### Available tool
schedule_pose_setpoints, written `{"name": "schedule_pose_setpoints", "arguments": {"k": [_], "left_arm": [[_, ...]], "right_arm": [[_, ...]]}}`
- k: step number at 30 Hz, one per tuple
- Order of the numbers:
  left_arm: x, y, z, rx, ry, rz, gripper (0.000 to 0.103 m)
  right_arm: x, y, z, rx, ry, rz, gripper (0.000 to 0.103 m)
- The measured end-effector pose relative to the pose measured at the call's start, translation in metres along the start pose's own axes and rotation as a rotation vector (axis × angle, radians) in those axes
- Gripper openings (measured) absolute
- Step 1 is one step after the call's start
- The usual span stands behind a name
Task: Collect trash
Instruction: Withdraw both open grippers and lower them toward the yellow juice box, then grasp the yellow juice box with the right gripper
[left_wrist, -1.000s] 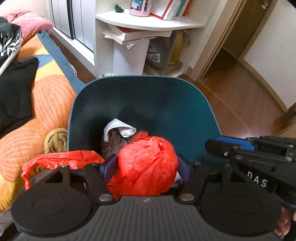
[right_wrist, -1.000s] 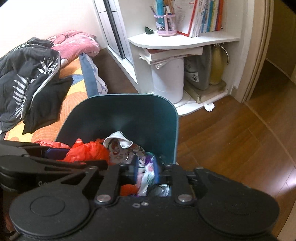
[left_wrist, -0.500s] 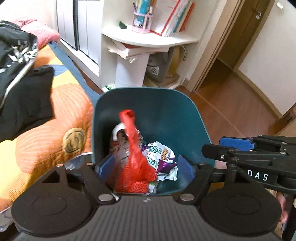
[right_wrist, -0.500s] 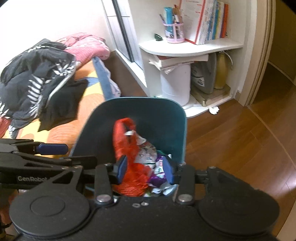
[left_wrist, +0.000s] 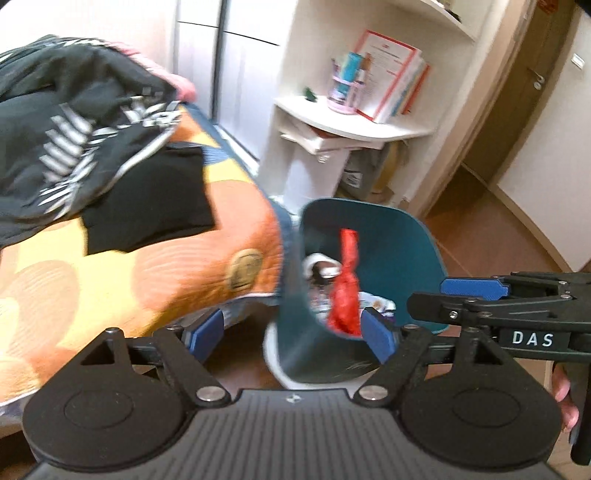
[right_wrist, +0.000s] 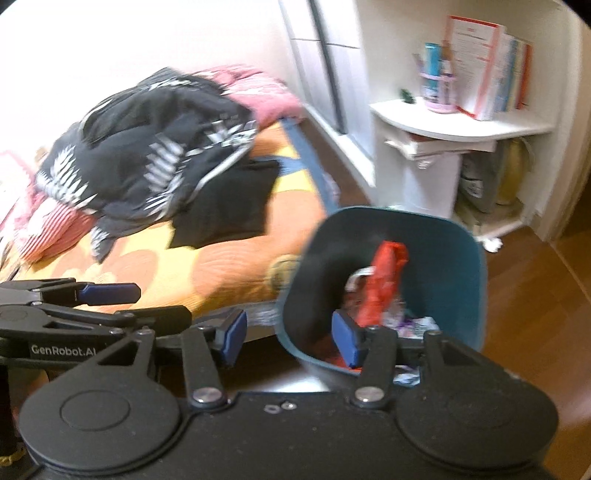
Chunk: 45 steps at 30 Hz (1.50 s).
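Observation:
A teal trash bin stands on the floor beside the bed; it also shows in the right wrist view. Inside it a red plastic bag sticks up among wrappers and a white scrap; the bag shows in the right wrist view too. My left gripper is open and empty, above the bin's near rim. My right gripper is open and empty, at the bin's left rim. Each gripper shows from the side in the other's view.
A bed with an orange flowered cover and a heap of dark clothes lies to the left. A white corner shelf with books and a pen cup stands behind the bin. Wooden floor runs right toward a doorway.
Both grippers let go of their trash into the bin, opened wide, and pulled up and back to the left. The red bag now stands loose in the bin.

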<state>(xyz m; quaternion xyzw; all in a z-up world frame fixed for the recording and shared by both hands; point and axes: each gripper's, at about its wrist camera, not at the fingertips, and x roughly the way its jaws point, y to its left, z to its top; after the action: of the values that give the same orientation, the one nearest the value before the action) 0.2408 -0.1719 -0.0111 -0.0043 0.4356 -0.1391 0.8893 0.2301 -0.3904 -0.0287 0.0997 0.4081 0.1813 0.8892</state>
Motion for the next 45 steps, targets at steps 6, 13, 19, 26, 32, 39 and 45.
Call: {"name": "schedule_pose_setpoints", "arguments": {"k": [6, 13, 19, 26, 32, 39, 45], "left_arm": [[-0.030, 0.060, -0.027, -0.066, -0.030, 0.088, 0.084], [-0.039, 0.133, -0.066, -0.160, -0.028, 0.197, 0.100], [-0.013, 0.204, -0.104, -0.274, 0.049, 0.232, 0.102], [0.047, 0.281, -0.161, -0.384, 0.225, 0.315, 0.102], [0.092, 0.340, -0.208, -0.428, 0.371, 0.379, 0.102], [0.144, 0.390, -0.255, -0.481, 0.520, 0.395, 0.102], [0.188, 0.418, -0.298, -0.517, 0.611, 0.369, 0.102]], "right_arm": [[0.019, 0.052, -0.007, -0.066, 0.049, 0.079, 0.052], [0.067, 0.110, -0.031, -0.139, 0.154, 0.154, 0.052], [0.128, 0.149, -0.068, -0.223, 0.276, 0.225, 0.052], [0.207, 0.197, -0.120, -0.381, 0.419, 0.289, 0.052], [0.265, 0.228, -0.171, -0.525, 0.526, 0.315, 0.052], [0.320, 0.250, -0.248, -0.739, 0.641, 0.340, 0.052], [0.359, 0.256, -0.306, -0.882, 0.726, 0.329, 0.052]]}}
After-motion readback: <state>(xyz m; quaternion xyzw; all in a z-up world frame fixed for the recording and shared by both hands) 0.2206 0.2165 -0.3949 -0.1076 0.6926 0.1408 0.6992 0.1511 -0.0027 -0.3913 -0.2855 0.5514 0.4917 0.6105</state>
